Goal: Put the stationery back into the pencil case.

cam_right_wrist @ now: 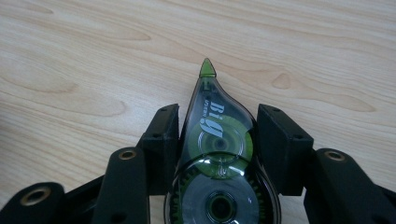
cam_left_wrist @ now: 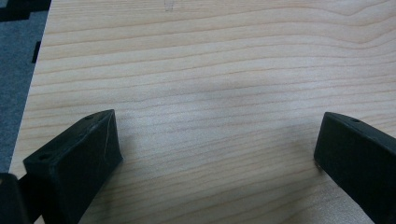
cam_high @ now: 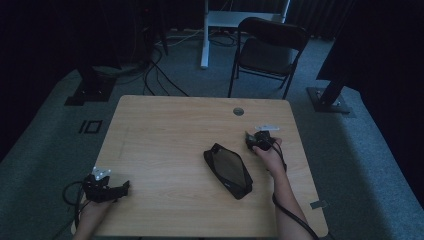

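The worktop (cam_high: 165,145) is big and made of light wood. A flat black pouch (cam_high: 228,170) lies near the middle of it, with its long side running from about 11 o'clock to 5 o'clock in the high view.

The right gripper (cam_high: 248,137) sits just past the top end of the pouch, at about 2 o'clock from it, and it is much nearer the pouch than the other one. The left gripper (cam_high: 126,186) is far off at about 8 o'clock from the pouch, near the worktop's corner. Its fingers (cam_left_wrist: 74,158) are wide apart with only bare wood between them.

The smallest thing is the tape roller (cam_right_wrist: 219,154), clear with green parts inside. It lies right between the right gripper's fingers (cam_right_wrist: 162,140). They sit close on both of its sides and look clamped on it, though a thin gap may be left on one side. Its long side runs straight along the fingers. Its green tip (cam_right_wrist: 207,68) points away from the hand, to 12 o'clock in the right gripper view, and sticks out past the fingers. The fat round end is back toward the hand. I think the next job is to carry it to the pouch, which lies at about 8 o'clock from this hand.
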